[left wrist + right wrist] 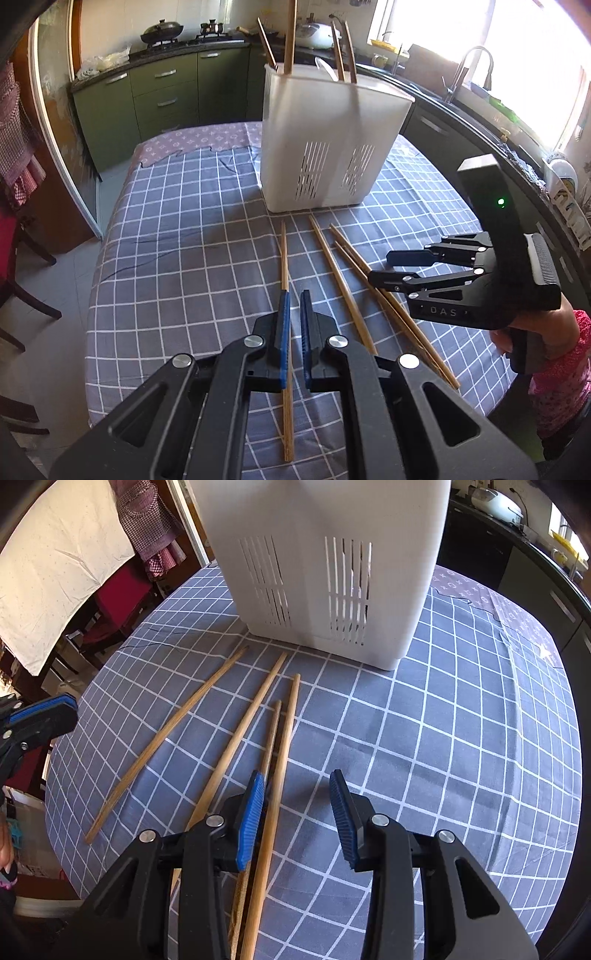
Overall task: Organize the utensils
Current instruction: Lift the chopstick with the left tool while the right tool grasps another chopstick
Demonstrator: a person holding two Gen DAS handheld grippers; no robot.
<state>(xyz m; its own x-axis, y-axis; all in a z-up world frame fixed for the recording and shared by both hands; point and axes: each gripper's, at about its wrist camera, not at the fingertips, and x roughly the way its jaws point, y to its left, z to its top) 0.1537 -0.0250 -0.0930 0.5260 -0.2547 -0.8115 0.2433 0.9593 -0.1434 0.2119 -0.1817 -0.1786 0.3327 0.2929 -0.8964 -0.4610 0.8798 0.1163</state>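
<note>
Clenching one chopstick (284, 258), left tongs (293, 314) sit mid-table; right tongs (297, 812) released, tablecloth (461, 775) bare beside.

The chopsticks (236, 734) on the table look like bare matt wood with visible grain. The utensil holder (325, 147) at upper centre is matt white plastic, smooth (its lower wall is slotted). The tablecloth (177, 258) is soft checked cloth, slightly creased. The left gripper (293, 332) is matt black plastic with ribbed blue pads (284, 332) and shiny metal pins.

Shut left gripper (293, 306) over chopstick (284, 258)
</note>
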